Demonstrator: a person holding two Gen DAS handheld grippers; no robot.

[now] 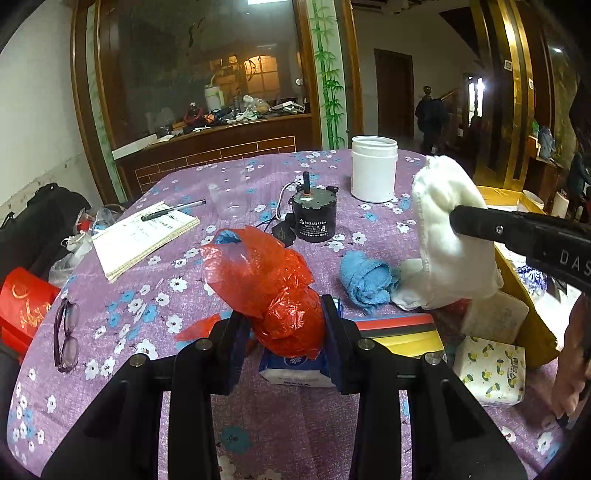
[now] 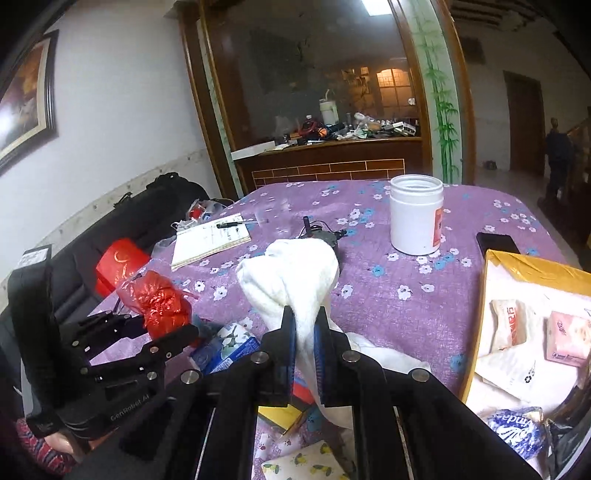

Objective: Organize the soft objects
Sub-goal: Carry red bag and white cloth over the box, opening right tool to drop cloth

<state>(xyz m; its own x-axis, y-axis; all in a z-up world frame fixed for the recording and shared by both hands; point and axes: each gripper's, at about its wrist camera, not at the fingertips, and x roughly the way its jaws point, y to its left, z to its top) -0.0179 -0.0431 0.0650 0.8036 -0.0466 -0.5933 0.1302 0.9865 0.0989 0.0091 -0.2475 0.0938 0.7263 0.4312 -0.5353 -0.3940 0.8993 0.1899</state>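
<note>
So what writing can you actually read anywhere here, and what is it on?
"GenRobot AI": left gripper body.
"DAS", cut off: right gripper arm.
Red bag: gold script, unreadable.
Motor label: too small.
Notebook writing: too small.
Blue tissue pack, lemon-print pack, packets in yellow box: blurred.

Indoor lighting is dim and uneven. A ceiling panel (image 2: 376,6) and a bright doorway (image 1: 479,85) produce glare. Both fisheye views curve straight lines and darken at the corners. The background is soft and hazy; near the lens, detail stays sharp
</note>
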